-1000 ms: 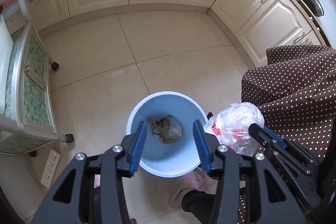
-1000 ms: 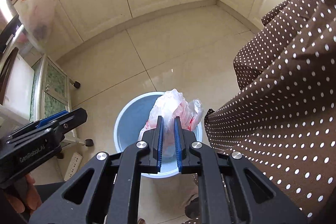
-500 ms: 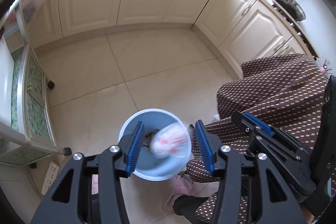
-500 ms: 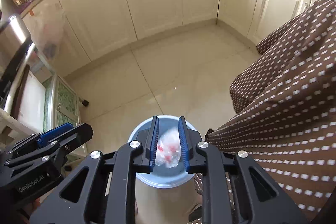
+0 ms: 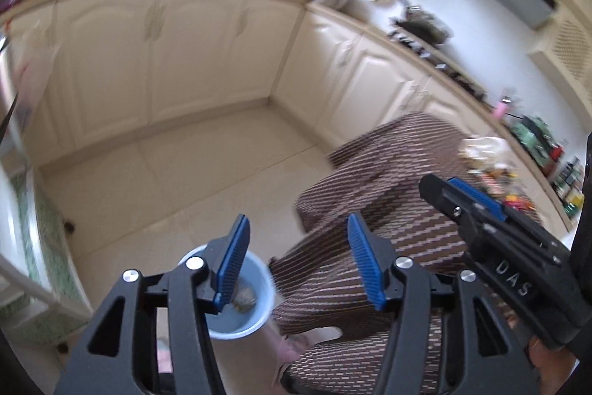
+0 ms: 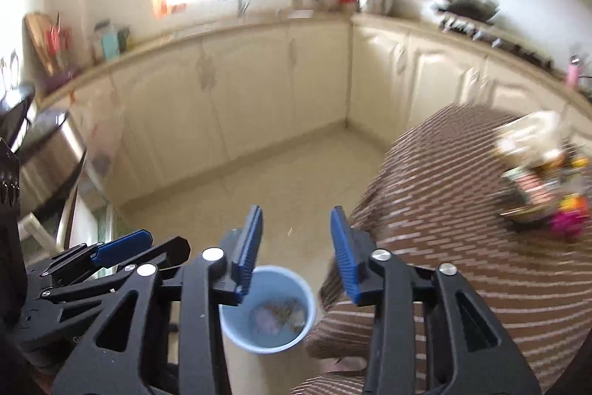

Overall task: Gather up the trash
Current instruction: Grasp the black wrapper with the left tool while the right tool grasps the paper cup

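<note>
Bin (image 6: 268,311) on floor (image 6: 296,180), just left of cloth-covered table (image 6: 462,228). Trash (image 6: 277,315) inside bin. Cabinets (image 6: 259,91) behind, along walls.

pale blue bin (image 6: 268,310), brown white-dotted tablecloth (image 6: 462,247), cream cabinets (image 6: 259,91), blue-padded black grippers

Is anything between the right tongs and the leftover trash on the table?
Nothing visible. The right tongs are open and empty, and only bare brown tablecloth lies between them and the blurred trash pile.
</note>
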Demonstrator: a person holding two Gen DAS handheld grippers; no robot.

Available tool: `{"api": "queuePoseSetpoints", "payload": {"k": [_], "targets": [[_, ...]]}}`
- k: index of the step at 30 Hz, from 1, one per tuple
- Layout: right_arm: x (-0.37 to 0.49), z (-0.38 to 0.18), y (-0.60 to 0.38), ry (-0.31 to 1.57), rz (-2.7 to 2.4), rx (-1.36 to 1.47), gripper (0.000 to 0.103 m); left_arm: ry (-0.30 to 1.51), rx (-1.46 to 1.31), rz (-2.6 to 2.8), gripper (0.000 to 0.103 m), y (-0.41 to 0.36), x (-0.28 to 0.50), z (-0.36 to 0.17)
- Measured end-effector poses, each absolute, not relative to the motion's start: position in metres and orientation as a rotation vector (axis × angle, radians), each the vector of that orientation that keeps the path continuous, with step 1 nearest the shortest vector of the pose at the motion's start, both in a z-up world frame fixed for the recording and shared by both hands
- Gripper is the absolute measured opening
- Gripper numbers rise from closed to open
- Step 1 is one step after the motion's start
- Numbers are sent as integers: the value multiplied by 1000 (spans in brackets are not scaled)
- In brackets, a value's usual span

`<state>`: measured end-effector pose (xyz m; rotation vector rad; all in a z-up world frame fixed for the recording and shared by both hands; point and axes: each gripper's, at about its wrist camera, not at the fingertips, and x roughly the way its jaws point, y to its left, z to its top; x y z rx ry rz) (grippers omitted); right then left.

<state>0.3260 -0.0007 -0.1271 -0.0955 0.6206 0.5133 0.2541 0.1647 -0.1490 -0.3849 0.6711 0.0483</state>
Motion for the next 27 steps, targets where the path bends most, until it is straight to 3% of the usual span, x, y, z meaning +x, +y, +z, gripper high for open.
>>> {"api": "queuePoseSetpoints", "payload": {"k": [4,10,17,27], "targets": [[314,-97,-62,551,419,-55,45,631,-305,-63,62,112,259,-116],[312,-86,-151,512,243,-15,52,628,-140,-239,63,15,285,-93],[330,-104,-228,585,135,61,56,611,113,-319,63,-59,312,-103],[355,-126,-246,666,148,110,62,650,257,-294,63,-89,372,-131]]}}
